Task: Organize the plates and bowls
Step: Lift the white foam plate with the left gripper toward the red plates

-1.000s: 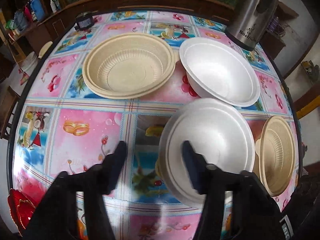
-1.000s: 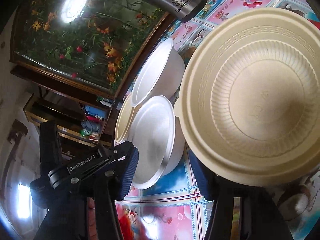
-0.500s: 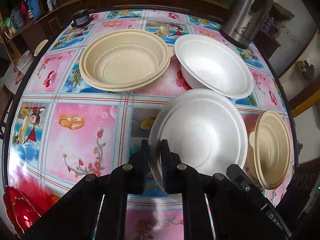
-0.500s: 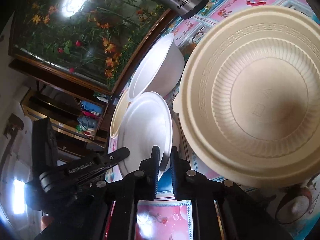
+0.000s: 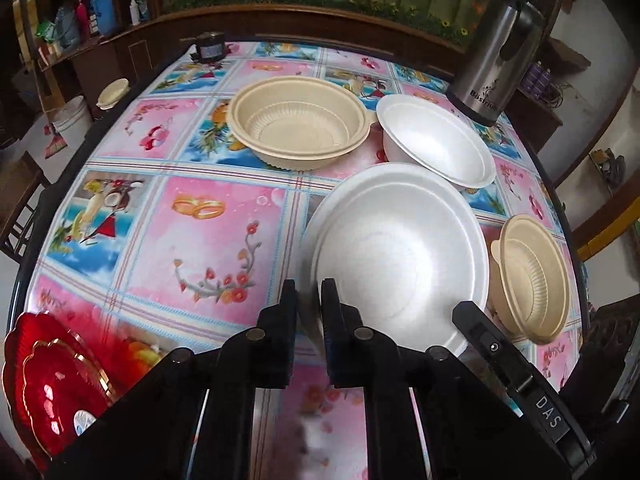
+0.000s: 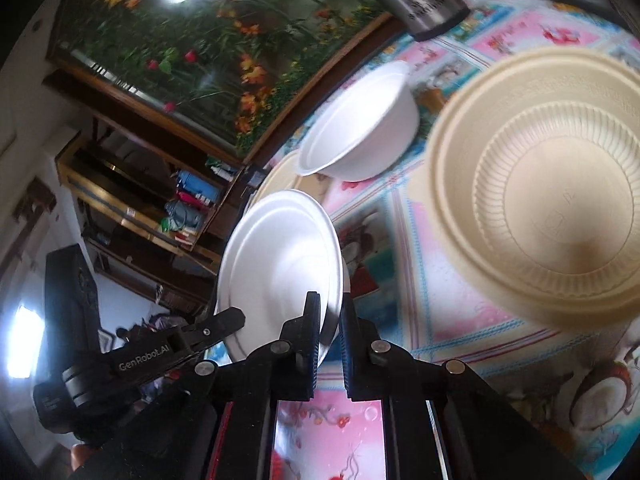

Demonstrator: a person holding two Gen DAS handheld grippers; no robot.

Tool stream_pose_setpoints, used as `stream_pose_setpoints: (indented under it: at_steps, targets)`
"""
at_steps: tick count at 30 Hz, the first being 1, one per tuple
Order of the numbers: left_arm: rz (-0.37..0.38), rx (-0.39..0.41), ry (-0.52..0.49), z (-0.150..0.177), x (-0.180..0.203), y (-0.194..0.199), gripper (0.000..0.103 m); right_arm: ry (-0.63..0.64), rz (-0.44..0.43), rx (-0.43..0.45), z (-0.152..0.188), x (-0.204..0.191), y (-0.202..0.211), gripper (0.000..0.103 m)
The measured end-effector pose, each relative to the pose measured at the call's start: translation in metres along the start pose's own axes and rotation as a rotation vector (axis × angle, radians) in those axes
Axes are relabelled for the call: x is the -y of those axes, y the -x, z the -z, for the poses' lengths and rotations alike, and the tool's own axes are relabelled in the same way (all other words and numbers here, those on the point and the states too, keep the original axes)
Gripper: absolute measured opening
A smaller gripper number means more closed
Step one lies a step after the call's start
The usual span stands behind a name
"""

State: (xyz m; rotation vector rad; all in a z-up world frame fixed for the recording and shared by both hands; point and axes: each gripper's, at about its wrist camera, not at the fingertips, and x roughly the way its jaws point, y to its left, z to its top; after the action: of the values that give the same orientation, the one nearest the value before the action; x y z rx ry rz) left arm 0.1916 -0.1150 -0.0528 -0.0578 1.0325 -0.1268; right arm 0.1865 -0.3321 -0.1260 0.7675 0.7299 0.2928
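My left gripper (image 5: 309, 300) is shut on the near rim of a white foam plate (image 5: 400, 256) and holds it lifted above the table. My right gripper (image 6: 329, 312) is shut on the opposite rim of the same plate (image 6: 280, 264); it shows in the left wrist view as a black body (image 5: 520, 384). A white foam bowl (image 5: 436, 140) stands behind the plate and shows in the right wrist view too (image 6: 360, 132). A large beige bowl (image 5: 298, 122) sits at the back middle. A smaller beige bowl (image 5: 530, 276) sits at the right, near in the right wrist view (image 6: 540, 184).
A steel thermos jug (image 5: 496, 56) stands at the back right. A red plate (image 5: 48, 388) lies at the near left edge. A small dark jar (image 5: 208, 50) stands at the far edge. The round table wears a pink pictured cloth (image 5: 200, 232).
Both grippers went from open to shut on the white plate's rim. The plate has since risen off the small beige bowl and moved toward me; the beige bowl stays on the table.
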Motion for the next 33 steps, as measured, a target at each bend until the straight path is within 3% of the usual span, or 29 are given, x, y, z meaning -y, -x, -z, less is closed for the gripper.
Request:
stream_pose_setpoints:
  at_steps: [9, 14, 21, 27, 33]
  targets:
    - [-0.001, 0.113, -0.019, 0.044, -0.03, 0.048, 0.012, 0.092, -0.095, 0.037, 0.034, -0.033, 0.023, 0.009]
    - [-0.041, 0.185, -0.004, 0.058, -0.059, 0.076, 0.012, 0.102, -0.169, 0.043, 0.055, -0.053, 0.029, 0.009]
    - [-0.048, 0.206, 0.075, 0.078, -0.119, 0.096, 0.012, 0.165, -0.241, -0.021, 0.086, -0.099, 0.017, 0.009]
    - [-0.141, 0.218, 0.111, 0.103, -0.162, 0.107, 0.013, 0.238, -0.264, -0.129, 0.121, -0.138, -0.008, 0.009]
    - [-0.17, 0.189, 0.178, 0.124, -0.2, 0.102, 0.013, 0.29, -0.267, -0.219, 0.154, -0.161, -0.032, 0.009]
